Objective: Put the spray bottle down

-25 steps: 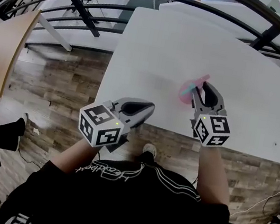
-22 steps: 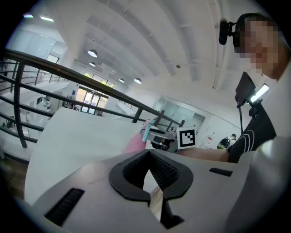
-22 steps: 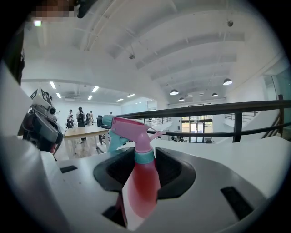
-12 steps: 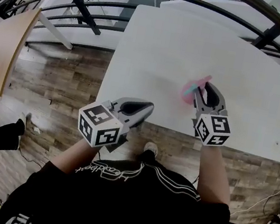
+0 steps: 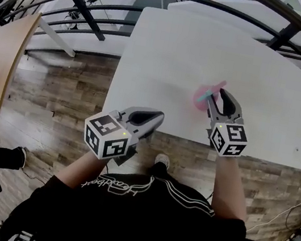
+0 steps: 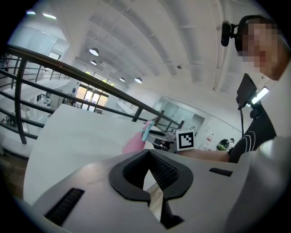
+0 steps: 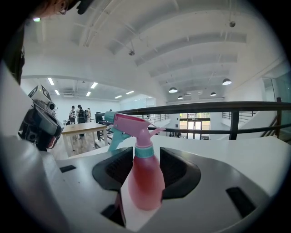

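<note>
White tabletop (image 5: pixel 179 53) lay beneath as my right gripper (image 5: pixel 217 97) clamped the pink spray bottle (image 7: pixel 144 177); a crooked release could have toppled it.

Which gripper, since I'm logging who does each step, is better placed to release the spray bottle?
Right. The right gripper grips the pink spray bottle, upright between its jaws over the white table. The left gripper is shut, empty, at the table's near edge, apart from the bottle.

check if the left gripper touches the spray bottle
Apart: head view shows bare table between the left gripper and the spray bottle.
</note>
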A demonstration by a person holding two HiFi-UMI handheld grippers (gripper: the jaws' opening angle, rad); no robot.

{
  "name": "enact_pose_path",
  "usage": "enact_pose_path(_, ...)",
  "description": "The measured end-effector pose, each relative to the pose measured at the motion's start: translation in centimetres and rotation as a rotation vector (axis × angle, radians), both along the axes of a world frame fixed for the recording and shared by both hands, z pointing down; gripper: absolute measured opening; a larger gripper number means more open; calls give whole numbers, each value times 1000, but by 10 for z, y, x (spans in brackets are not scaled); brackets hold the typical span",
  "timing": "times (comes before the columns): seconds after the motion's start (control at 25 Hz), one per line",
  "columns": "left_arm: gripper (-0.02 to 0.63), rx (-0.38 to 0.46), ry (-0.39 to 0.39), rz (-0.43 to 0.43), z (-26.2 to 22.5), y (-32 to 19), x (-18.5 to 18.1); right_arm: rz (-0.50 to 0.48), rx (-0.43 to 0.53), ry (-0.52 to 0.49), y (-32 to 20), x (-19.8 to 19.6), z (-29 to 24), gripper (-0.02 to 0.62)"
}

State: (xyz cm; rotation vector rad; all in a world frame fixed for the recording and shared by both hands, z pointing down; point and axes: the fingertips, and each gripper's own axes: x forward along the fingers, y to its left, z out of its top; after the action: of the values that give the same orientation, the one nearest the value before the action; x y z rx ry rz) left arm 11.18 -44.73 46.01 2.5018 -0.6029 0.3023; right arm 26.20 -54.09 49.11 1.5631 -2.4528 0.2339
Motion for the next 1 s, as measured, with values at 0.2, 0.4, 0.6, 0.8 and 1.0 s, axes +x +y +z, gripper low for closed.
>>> enact_pose_path(0.2,8,1,11,14,-9,11,1,24,12,27,27,8,-16,144)
enact_pose_path(0.4,8,46,39,62,-36,34,7,-15,11,-12,78,-9,-49,144)
enact_pose_path(0.6,8,102,59,121,-68,80,3,-88,2,-66,154,-47,-86,95)
enact_pose_path(0.8,8,160,97,178,-105,137,-15,-118,-19,-179,234,-89,-127,34)
enact_pose_path(1.0,8,207,109,246,-126,201,-29,-117,-12,-248,305,-116,-152,31)
